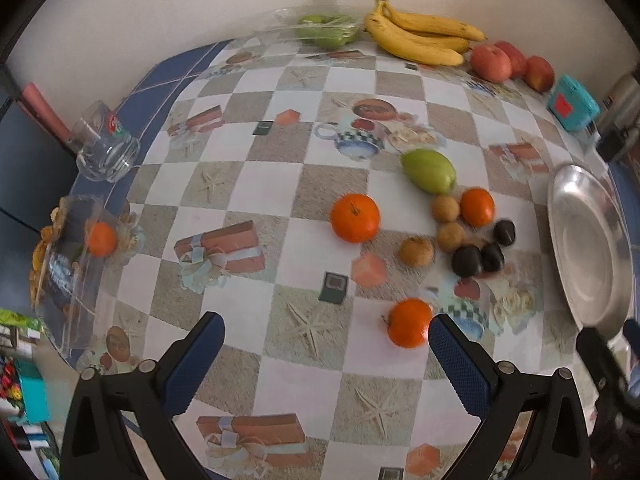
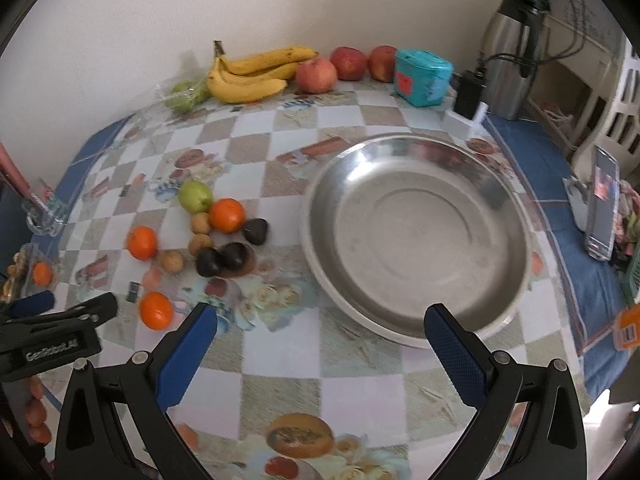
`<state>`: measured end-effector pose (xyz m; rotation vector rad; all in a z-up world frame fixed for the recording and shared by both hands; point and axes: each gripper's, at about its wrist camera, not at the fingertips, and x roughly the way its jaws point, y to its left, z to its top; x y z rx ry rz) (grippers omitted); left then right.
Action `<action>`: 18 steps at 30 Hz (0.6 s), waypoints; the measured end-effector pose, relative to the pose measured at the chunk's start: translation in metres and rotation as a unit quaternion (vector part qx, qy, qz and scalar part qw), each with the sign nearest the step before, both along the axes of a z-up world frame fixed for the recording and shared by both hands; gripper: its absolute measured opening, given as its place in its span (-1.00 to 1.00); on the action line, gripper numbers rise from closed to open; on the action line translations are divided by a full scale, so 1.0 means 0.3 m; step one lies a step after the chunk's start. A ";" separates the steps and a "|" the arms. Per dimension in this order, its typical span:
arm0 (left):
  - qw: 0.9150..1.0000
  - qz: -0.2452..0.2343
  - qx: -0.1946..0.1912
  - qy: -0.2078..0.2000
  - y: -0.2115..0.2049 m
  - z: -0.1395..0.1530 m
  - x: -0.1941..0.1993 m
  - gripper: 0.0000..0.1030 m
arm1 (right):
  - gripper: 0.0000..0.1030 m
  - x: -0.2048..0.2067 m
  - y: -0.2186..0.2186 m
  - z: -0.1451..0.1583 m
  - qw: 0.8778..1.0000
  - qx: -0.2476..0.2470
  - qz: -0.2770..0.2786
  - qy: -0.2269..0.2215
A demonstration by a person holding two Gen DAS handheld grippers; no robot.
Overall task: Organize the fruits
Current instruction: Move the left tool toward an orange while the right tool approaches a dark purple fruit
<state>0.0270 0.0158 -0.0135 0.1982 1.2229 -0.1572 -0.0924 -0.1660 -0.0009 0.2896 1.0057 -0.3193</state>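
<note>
Left wrist view: the left tongs gape wide, holding nothing, with the nearest orange just beside the right finger, at about 1 o'clock. The right tongs also stand apart, over the steel bowl's near rim. The remaining fruit sits clustered on the checkered tabletop against a white wall.

Left wrist camera looks forward and down from near edge of table, low, close, toward wall. Right wrist camera sits further right, same heading, nearer bowl. Both views share scattered oranges, bananas at far wall, bowl. Left gripper shows at left edge of right view.
</note>
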 end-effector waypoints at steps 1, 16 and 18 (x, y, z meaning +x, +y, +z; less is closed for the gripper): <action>1.000 0.006 -0.006 0.001 0.005 0.002 0.013 1.00 | 1.00 0.010 0.004 0.000 1.000 0.006 0.004 -0.002; 0.999 0.039 -0.038 0.005 -0.030 -0.030 0.196 1.00 | 1.00 0.189 0.001 -0.039 0.999 0.048 0.012 0.013; 0.998 0.040 -0.038 0.005 -0.042 -0.031 0.218 1.00 | 1.00 0.211 -0.010 -0.047 0.999 0.051 0.009 0.014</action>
